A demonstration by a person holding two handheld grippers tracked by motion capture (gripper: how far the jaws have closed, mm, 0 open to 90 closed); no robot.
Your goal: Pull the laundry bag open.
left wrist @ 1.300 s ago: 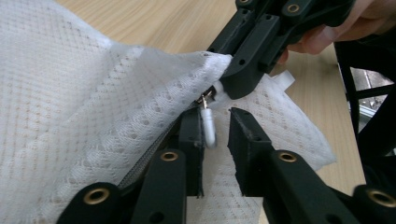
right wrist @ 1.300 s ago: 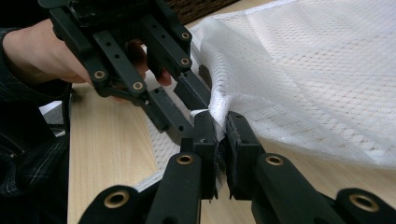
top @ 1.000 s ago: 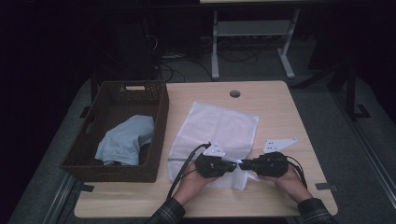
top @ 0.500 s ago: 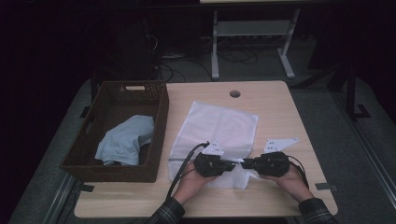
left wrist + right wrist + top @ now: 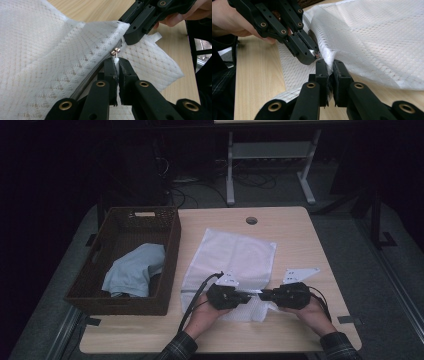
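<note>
A white mesh bag lies flat on the wooden table, and its near edge is lifted between two hand-held grippers. In the left gripper view my left gripper is shut on the white tab of the zipper pull, with the brass slider just past the jaw tips. My right gripper is shut on the bag's edge right beside the slider. In the high view the left gripper and right gripper meet tip to tip near the table's front edge.
A dark wicker basket stands at the table's left side with a light blue cloth in it. A round cable hole sits at the table's back edge. Bare wood lies to the right of the bag.
</note>
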